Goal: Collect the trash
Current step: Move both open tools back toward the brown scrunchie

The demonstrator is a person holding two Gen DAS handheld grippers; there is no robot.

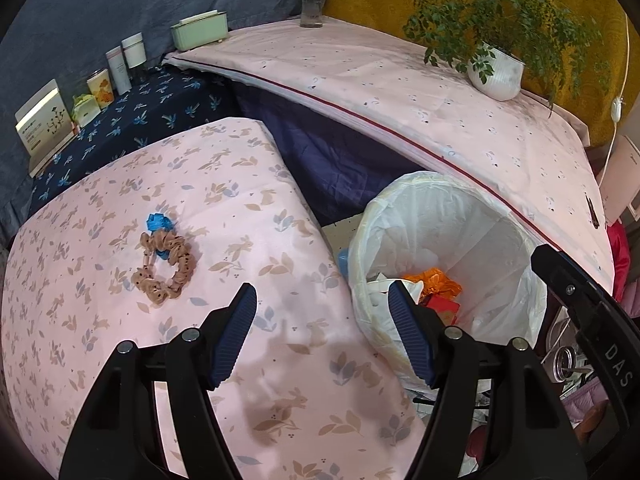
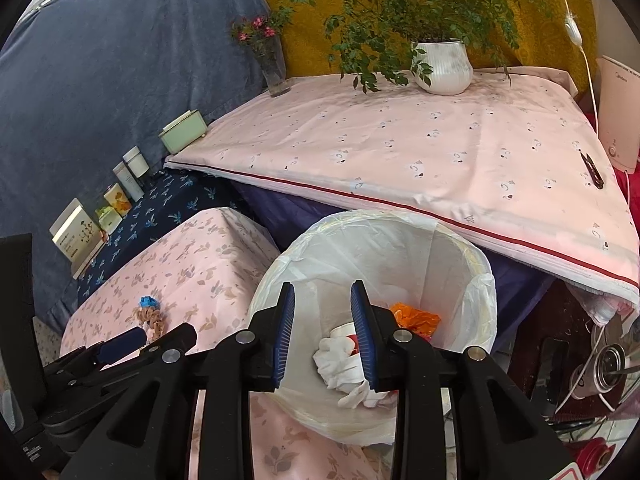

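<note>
Place: a lived-in room of a home, probably a bedroom or sitting room.
Cloths: pink printed covers [image 1: 256, 216] over the furniture, blue drape [image 2: 120, 80] on the wall.
Plants: potted plant [image 2: 440, 64], flower vase [image 2: 276, 68].
Toiletries: jars and boxes [image 1: 120, 68] in a row.
Waste: lined trash bin [image 2: 472, 280] beside the table.

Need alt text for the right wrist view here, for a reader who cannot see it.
The open, empty right gripper hovers over a white-lined trash bin holding crumpled white tissue and an orange wrapper. To the left, a brown scrunchie and a blue scrap lie on a pink floral cloth.
</note>
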